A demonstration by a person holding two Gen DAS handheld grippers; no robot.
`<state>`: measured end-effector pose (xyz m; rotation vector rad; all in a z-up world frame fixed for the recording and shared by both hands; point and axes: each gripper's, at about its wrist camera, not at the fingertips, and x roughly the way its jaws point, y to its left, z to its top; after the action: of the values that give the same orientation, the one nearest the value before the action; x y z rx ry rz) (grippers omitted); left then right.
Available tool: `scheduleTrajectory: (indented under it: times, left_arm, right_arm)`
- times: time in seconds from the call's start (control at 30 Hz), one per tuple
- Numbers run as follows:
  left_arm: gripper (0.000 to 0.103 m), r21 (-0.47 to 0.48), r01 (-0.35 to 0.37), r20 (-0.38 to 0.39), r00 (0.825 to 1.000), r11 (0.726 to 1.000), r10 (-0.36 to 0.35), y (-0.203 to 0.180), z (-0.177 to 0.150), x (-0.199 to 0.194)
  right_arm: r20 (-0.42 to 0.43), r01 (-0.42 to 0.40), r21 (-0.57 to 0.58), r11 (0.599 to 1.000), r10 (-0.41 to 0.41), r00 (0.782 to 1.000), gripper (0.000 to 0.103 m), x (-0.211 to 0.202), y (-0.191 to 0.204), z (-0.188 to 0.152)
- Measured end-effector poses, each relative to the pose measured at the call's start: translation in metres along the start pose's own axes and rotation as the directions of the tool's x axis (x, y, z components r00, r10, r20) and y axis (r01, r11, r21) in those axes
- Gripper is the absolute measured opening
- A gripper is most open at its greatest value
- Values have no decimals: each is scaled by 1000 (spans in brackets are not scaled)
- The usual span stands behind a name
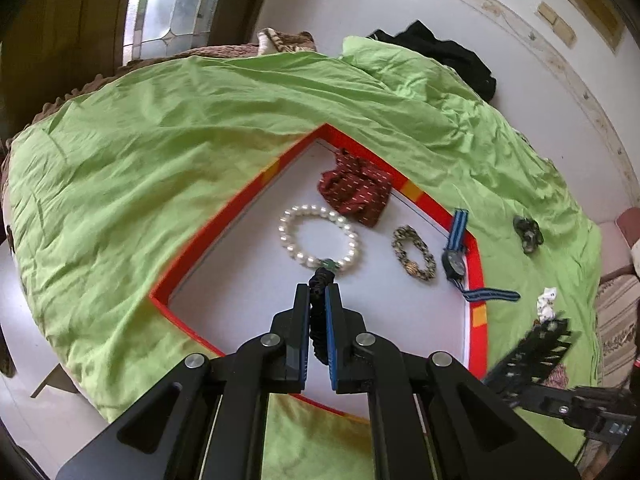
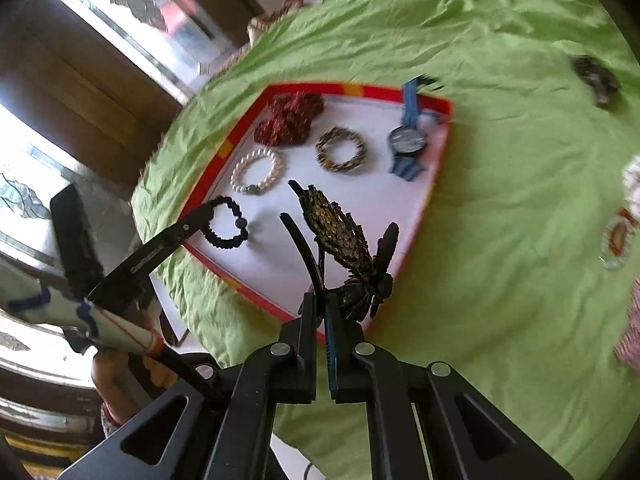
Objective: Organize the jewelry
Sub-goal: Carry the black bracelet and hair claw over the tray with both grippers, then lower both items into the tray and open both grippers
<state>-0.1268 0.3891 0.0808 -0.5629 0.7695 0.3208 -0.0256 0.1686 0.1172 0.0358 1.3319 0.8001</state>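
Left wrist view, lower centre: left gripper (image 1: 318, 292) clamped on black bracelet (image 1: 320, 280), over red-rimmed tray (image 1: 478, 280), below pearl bracelet (image 1: 318, 236). Right wrist view, lower centre: right gripper (image 2: 320, 304) clamped on butterfly hair clip (image 2: 344, 240), above tray's near rim.

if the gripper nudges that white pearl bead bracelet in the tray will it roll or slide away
The white pearl bead bracelet lies flat as a loop on the red-rimmed tray, so it would probably slide, not roll. Its smooth round beads and the tray's white floor suggest little grip. Being strung, it would likely deform where pushed.
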Motion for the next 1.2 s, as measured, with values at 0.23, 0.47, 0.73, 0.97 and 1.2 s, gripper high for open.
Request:
scheduleTrajectory:
  times: [0.23,0.47,0.73,0.97,1.2]
  left_arm:
    - [7,-47,13,-21,1000,999,-14,25,-1,15]
    - [7,-28,13,4,1000,1000,-13,26,-3,16]
    - [34,-21,49,78,996,999,-47,23,-4,2]
    - [44,17,34,125,992,999,-36,12,-6,-6]
    - [56,34,-12,159,987,999,6,6,-7,-9]
  right_arm:
    - [-73,51,-40,998,-54,996,5,48,26,26]
    - [-54,73,-57,996,-76,996,6,61,45,43]
    - [-9,146,-136,980,-148,989,6,68,59,37]
    - [16,130,-127,983,-129,992,6,52,56,31]
    - [64,116,-102,988,-109,992,22,23,48,18]
